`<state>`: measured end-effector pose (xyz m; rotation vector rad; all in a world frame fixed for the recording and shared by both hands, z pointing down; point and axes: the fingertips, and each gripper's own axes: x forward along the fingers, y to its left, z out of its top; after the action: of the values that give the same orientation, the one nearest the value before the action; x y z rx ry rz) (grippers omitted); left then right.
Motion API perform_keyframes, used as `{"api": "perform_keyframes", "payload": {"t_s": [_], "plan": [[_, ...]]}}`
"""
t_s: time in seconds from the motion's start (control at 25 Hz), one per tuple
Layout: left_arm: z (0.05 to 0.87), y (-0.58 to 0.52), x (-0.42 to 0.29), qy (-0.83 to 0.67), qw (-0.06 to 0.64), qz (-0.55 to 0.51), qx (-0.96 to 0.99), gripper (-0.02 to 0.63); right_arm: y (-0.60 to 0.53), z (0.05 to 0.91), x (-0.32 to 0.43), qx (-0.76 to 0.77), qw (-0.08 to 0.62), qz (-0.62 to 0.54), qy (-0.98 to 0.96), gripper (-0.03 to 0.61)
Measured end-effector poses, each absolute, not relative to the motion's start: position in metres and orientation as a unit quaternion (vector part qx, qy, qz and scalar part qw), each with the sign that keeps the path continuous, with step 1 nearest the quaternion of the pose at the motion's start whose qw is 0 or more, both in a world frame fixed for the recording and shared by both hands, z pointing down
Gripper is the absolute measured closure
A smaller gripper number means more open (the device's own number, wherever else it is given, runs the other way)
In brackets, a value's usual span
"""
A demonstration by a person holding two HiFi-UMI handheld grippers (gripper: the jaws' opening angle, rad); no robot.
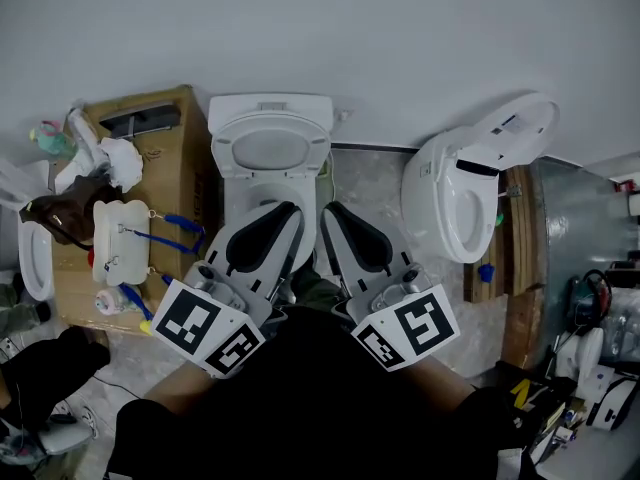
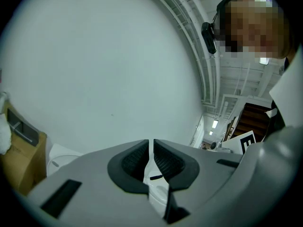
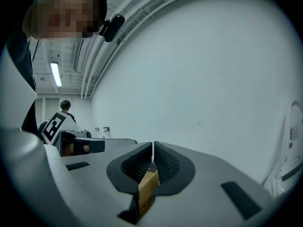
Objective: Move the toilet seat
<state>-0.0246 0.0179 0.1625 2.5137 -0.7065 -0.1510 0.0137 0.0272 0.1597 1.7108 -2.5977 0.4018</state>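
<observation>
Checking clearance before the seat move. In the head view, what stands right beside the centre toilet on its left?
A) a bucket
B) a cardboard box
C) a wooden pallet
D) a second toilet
B: the cardboard box stands just left of the centre toilet, while the second toilet is off to the right.

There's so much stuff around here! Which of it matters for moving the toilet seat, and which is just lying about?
Part of the job:
- middle toilet and its seat
- left tool and right tool, both shut, in front of it

Just lying about:
- second toilet on the right
- cardboard box on the left
- white containers and white cloth on the box
</observation>
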Motion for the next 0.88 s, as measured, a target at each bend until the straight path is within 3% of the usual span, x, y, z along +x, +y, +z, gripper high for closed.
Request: {"api": "perform_keyframes", "payload": {"t_s": [0.88], "plan": [[0.172,0.009,-0.017,-0.267,0.275,-0.053,0.922,0.572,0.022,0.164,0.033,0.562,-0.001,0.139,-0.815,0.538]]}}
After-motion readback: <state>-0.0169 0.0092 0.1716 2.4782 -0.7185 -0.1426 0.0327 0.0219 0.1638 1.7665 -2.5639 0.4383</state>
